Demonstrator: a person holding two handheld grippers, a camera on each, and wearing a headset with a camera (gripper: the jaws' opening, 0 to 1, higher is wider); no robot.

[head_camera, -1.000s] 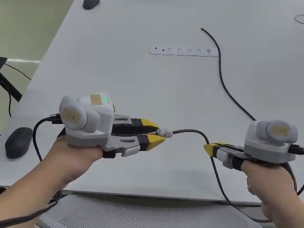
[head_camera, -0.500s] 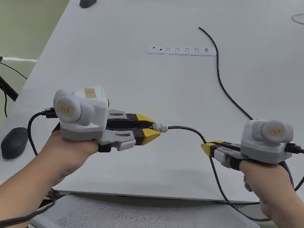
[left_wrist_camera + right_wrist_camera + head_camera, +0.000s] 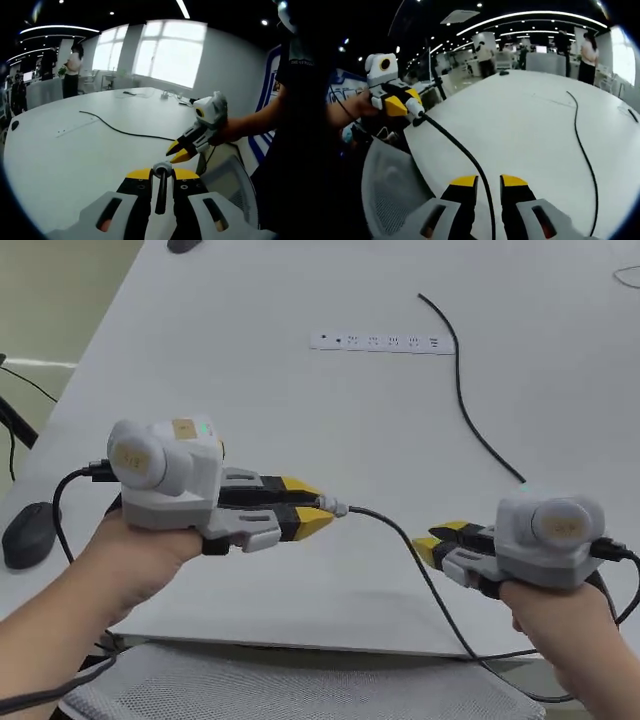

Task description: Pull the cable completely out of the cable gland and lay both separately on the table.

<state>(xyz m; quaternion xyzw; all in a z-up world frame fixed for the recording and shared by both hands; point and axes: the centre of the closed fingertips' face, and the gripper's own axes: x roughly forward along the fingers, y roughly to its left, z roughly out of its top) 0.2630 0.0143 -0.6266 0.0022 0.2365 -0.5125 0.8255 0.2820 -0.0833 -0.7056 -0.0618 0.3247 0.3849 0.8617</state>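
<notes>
- Head view: left tool (image 3: 315,510) clamps the cable gland (image 3: 335,508); the cable (image 3: 395,535), seated in it, runs toward 4 o'clock to the right tool (image 3: 435,540).
- Left gripper view: cable gland pinched at jaw tips.
- Right gripper view: jaws parted, cable loose between them. Judgement: extraction and laying on desk (image 3: 520,115) outstanding.

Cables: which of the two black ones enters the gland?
The cable running from the cable gland in the left gripper between the jaws of the right gripper; the other cable lies on the table.
</notes>
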